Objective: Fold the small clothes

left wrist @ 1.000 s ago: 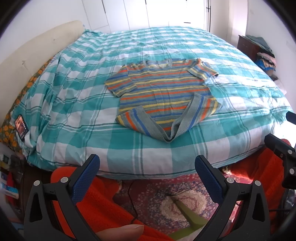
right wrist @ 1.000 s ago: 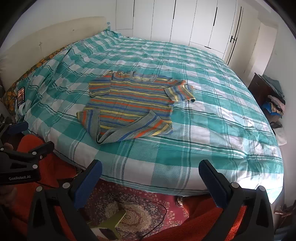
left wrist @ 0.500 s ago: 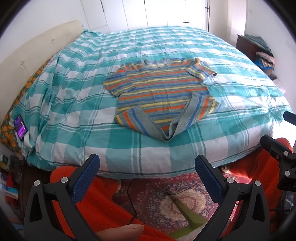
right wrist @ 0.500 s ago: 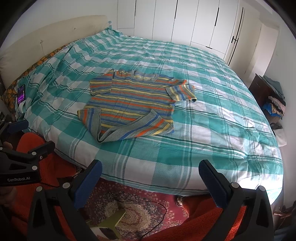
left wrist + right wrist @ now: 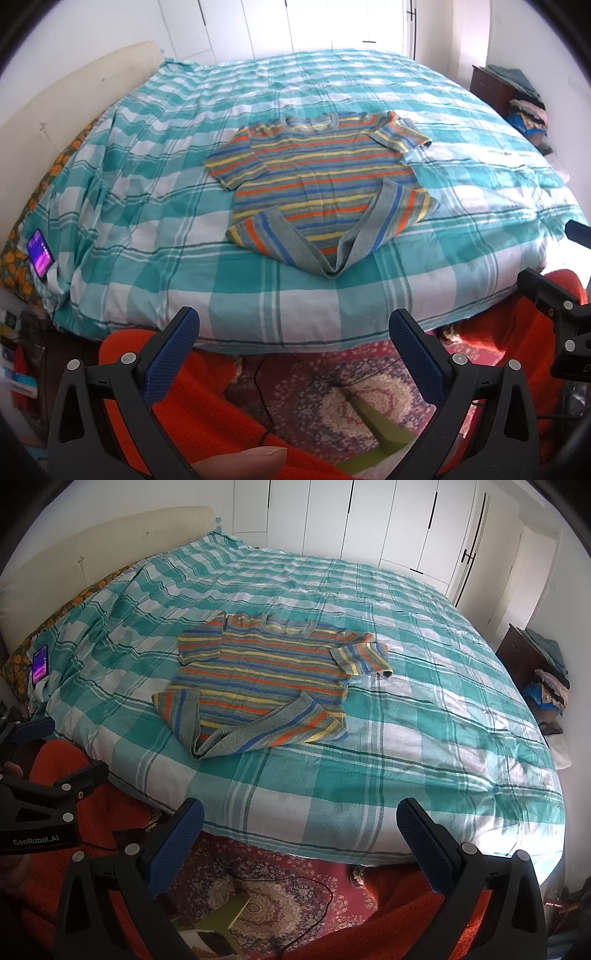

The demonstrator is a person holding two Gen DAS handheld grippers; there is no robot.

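Both cameras have drawn slightly nearer the bed since a second ago, so the striped shirt [image 5: 325, 184] sits a little lower and larger in each view, while the shirt itself lies as it did.

The left gripper [image 5: 293, 332] has its jaws spread wide with nothing between them; its blue pads [image 5: 171, 354] touch nothing and hang over the rug [image 5: 332, 384] short of the bed's near edge. The right gripper [image 5: 299, 823] is likewise wide apart and empty, also short of the mattress edge.

Ahead of both pairs of jaws, well apart from them, the shirt lies flat on the teal checked bedspread [image 5: 406, 635], neckline away from the grippers, both sleeves spread. Its bottom hem corners are turned up and inward, meeting in a point nearest the jaws.

Nothing lies between the jaws and the shirt except bare bedspread. Far to the left of the jaws, a phone [image 5: 38, 253] with a lit purple screen rests at the bed's edge. Far to the right, a dark cabinet [image 5: 521, 661] carries a pile of clothes. White wardrobe doors [image 5: 369, 520] stand beyond the bed. Orange fabric [image 5: 207, 417] and a fingertip [image 5: 243, 463] show below the left jaws.

In the right wrist view, the left gripper's body at the left edge reads "GenRobot.AI" [image 5: 35, 840].
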